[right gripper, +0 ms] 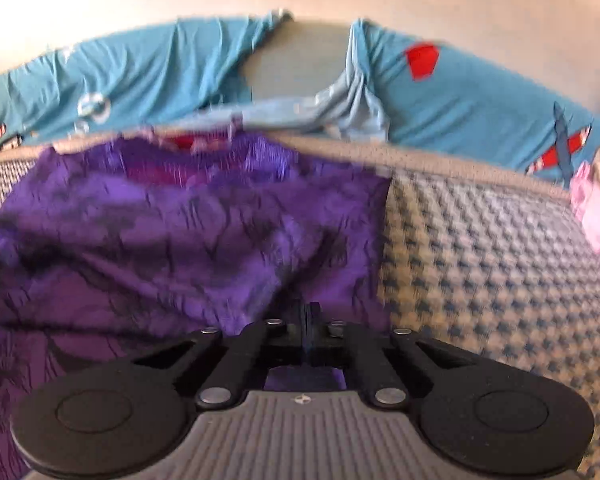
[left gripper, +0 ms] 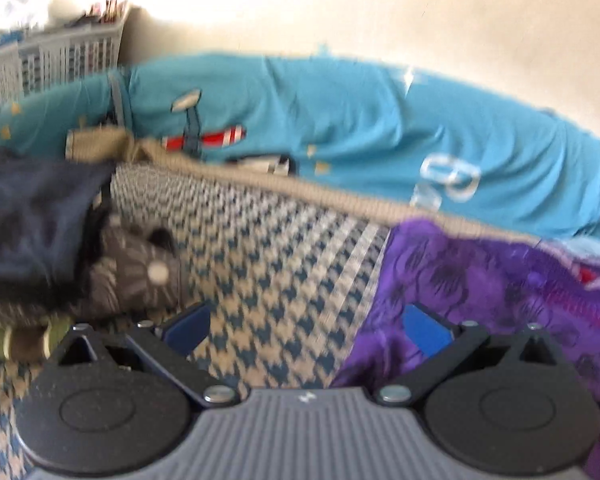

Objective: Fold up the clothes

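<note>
Blue-and-cream houndstooth bed cover (left gripper: 284,248) underneath everything, bright blue printed sheet (left gripper: 340,120) bunched along the wall behind. Purple garment (right gripper: 172,240) spread crumpled on the cover, near edge at the right gripper (right gripper: 307,312). Dark clothes (left gripper: 32,216) heaped at far left. Right gripper clenched, seemingly pinching the purple hem, though blur hides the contact. Left gripper (left gripper: 306,326) released, jaws wide, one blue pad (left gripper: 426,330) over the purple cloth's edge, nothing held. Step in hand, probably: securing two points. Next: clamping the left side, then lifting both to fold.
</note>
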Motion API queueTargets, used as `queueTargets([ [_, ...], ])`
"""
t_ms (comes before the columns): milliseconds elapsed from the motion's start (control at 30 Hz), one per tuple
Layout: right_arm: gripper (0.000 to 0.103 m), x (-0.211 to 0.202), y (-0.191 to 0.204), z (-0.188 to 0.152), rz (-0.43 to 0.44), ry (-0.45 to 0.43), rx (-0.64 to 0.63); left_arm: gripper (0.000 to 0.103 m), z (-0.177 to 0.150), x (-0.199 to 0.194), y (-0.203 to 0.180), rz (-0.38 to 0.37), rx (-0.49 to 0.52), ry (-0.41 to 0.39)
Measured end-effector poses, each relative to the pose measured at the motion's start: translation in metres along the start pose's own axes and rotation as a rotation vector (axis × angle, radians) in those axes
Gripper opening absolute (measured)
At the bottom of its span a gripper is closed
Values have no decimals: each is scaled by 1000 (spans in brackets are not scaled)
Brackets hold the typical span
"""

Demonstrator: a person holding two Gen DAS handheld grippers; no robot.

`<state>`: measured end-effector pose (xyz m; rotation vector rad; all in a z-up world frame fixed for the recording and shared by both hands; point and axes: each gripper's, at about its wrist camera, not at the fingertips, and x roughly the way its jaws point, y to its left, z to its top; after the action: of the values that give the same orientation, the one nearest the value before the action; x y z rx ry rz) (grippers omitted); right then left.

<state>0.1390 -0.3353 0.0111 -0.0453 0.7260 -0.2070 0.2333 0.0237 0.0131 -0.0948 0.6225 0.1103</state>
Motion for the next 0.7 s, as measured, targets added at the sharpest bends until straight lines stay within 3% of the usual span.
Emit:
queueTargets([
  [67, 2, -7, 2, 4, -21, -52, -9, 103, 3, -3, -2, -34, -5, -13],
  [233, 3, -12, 16, 12, 90, -128, 42, 103, -1, 10, -11, -143, 18, 60],
  [533, 3, 5, 60, 22, 211, -155, 30, 103, -9, 14, -17, -180, 59, 65],
  [700, 3, 17, 76, 21, 227, -135, 17, 103, -14, 26, -20, -159, 100, 116],
])
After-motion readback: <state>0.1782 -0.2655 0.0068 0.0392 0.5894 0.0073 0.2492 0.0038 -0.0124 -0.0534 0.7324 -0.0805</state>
